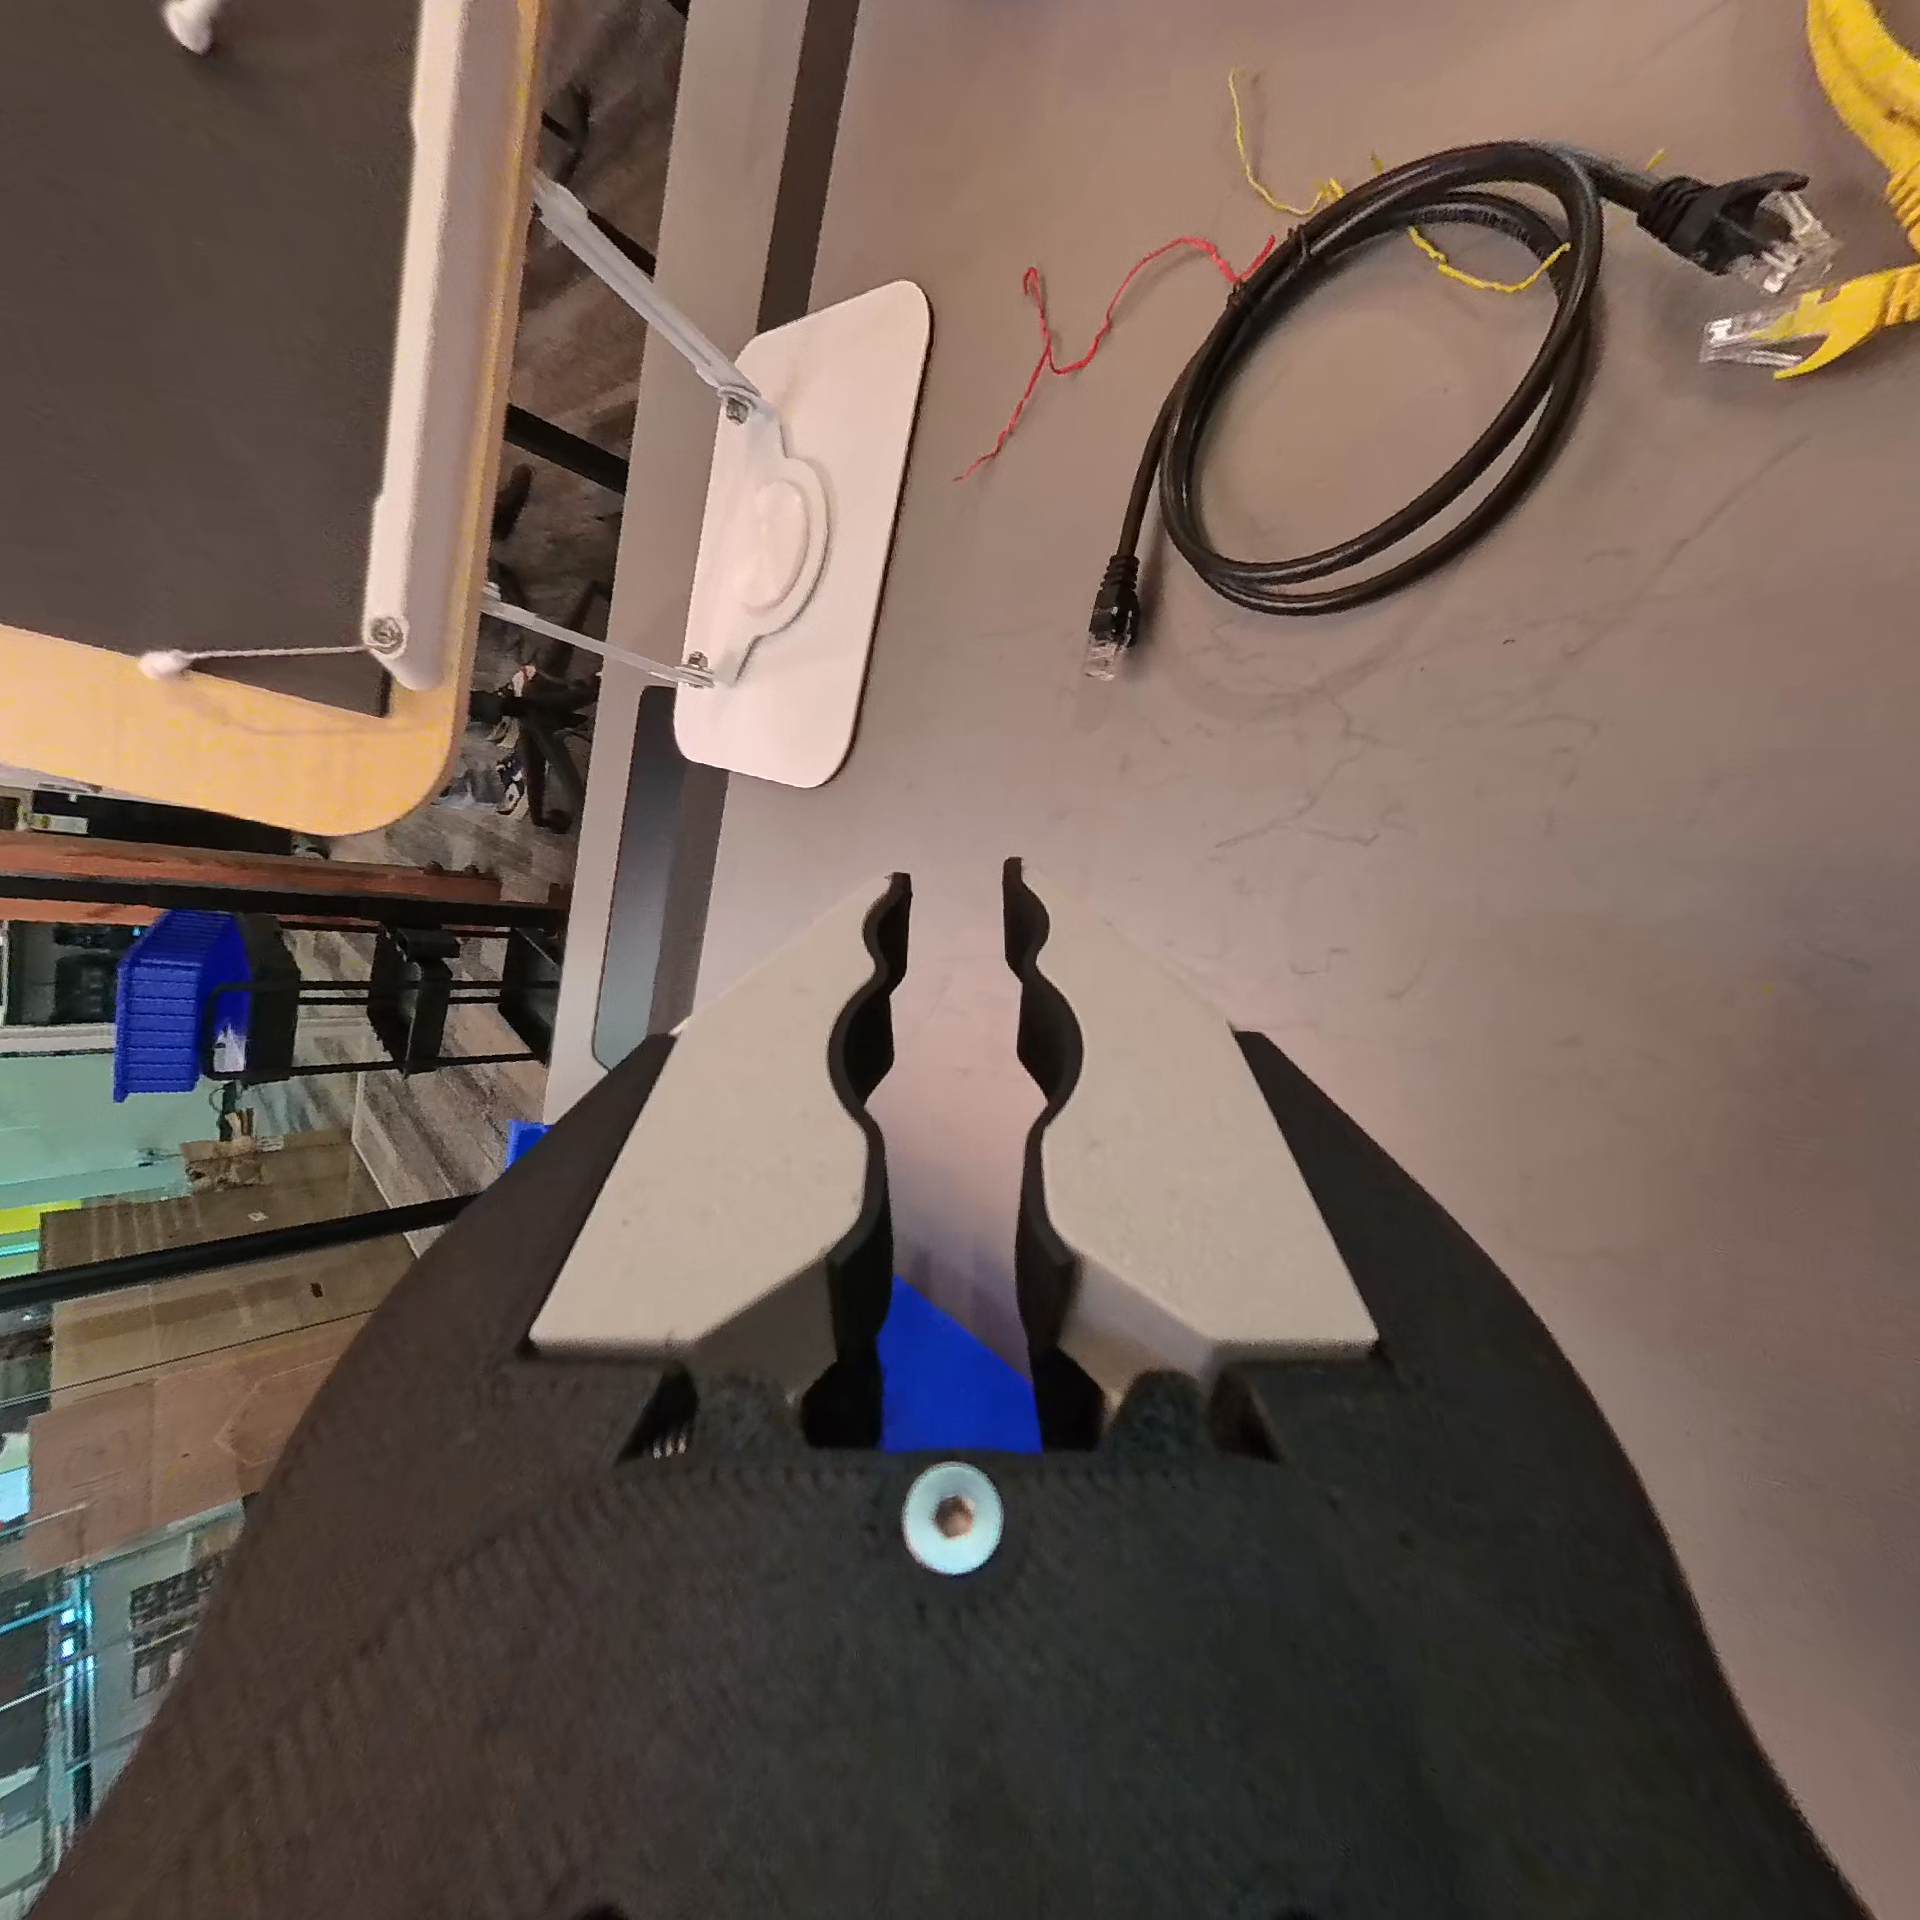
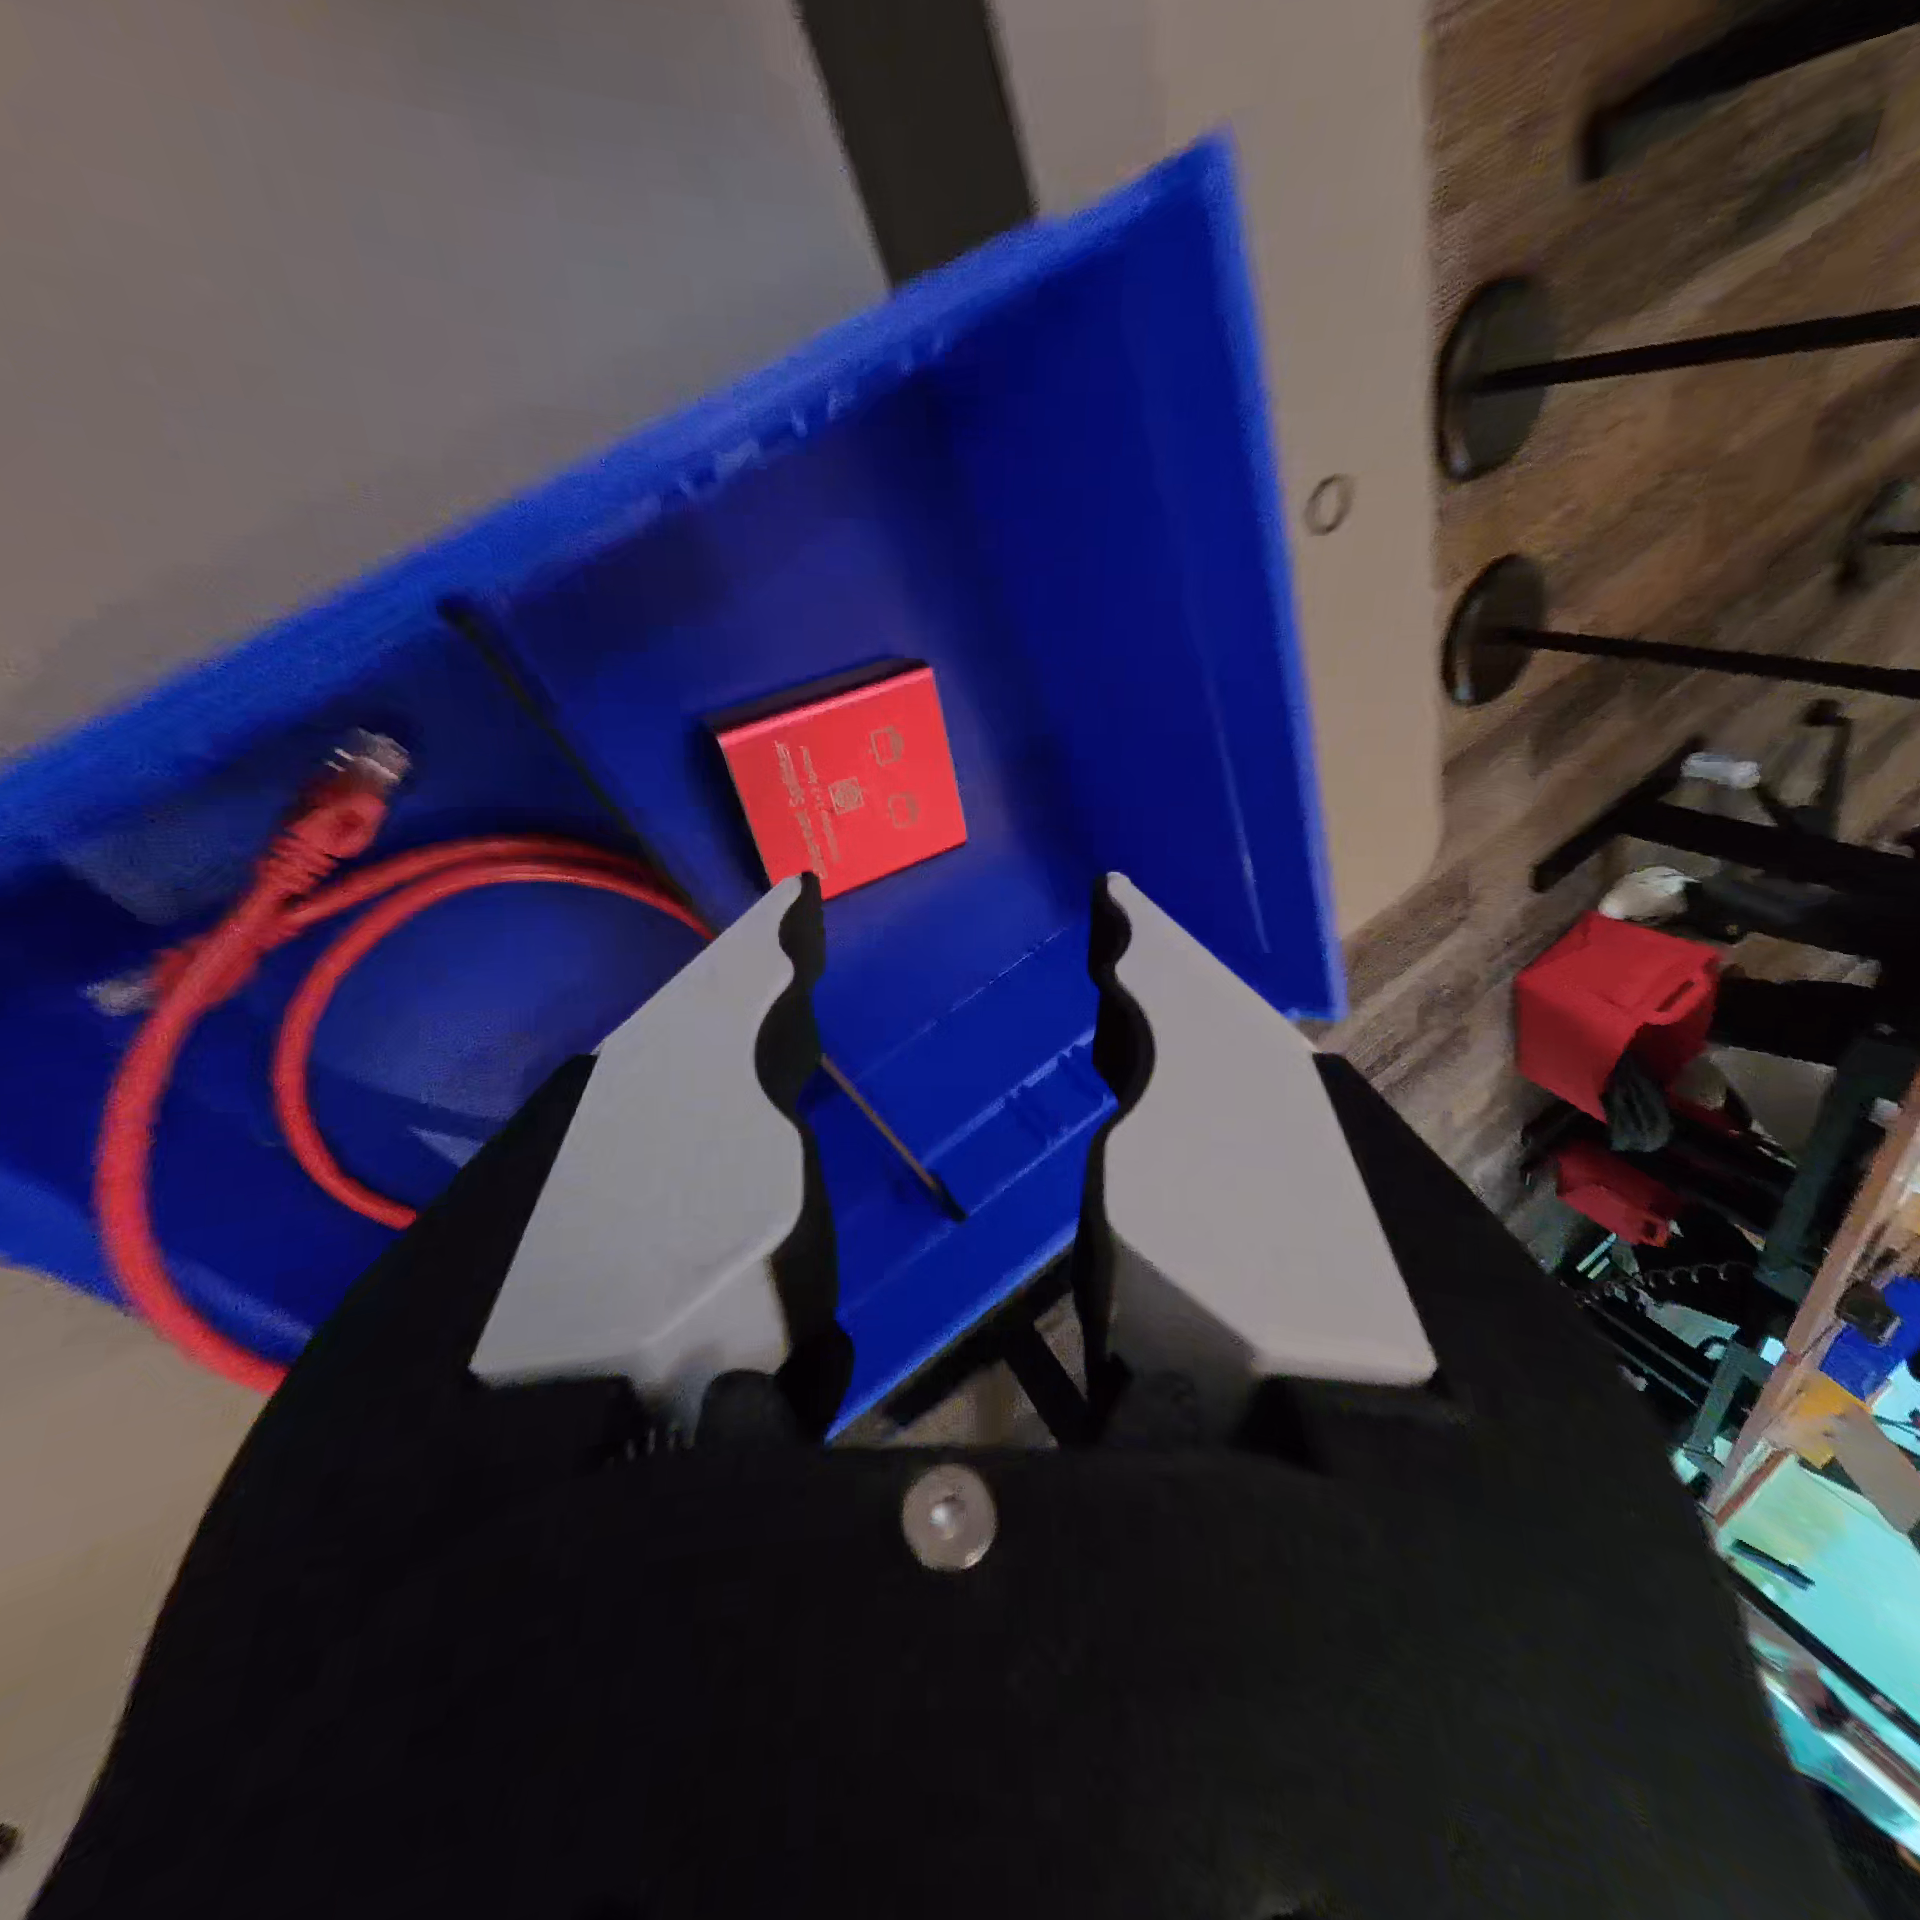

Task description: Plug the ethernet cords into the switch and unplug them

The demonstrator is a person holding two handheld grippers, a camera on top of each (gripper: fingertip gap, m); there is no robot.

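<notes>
In the left wrist view my left gripper [image 1: 956,873] is open and empty above the grey table [image 1: 1455,935]. A coiled black ethernet cord [image 1: 1382,405] lies ahead to the right, one plug [image 1: 1112,623] nearest me. Yellow cords [image 1: 1870,260] lie at the far right edge. In the right wrist view my right gripper [image 2: 956,883] is open and empty over a blue bin [image 2: 1039,468]. Inside the bin a small red switch box [image 2: 842,774] lies just beyond my fingertips, and a coiled red ethernet cord [image 2: 208,987] lies to its left, past a thin black divider.
A white stand base [image 1: 800,540] holds a framed board [image 1: 208,364] at the table's left edge. Loose red wire [image 1: 1081,343] and yellow wire [image 1: 1268,156] lie near the black cord. The floor, stool bases [image 2: 1496,623] and a red bin [image 2: 1610,997] lie beyond the table's right edge. The grippers' ends are close to 55 cm from one another. The plug [image 1: 1112,623] is closer to my left gripper, around 15 cm from its tips; the right tips are 45 cm off.
</notes>
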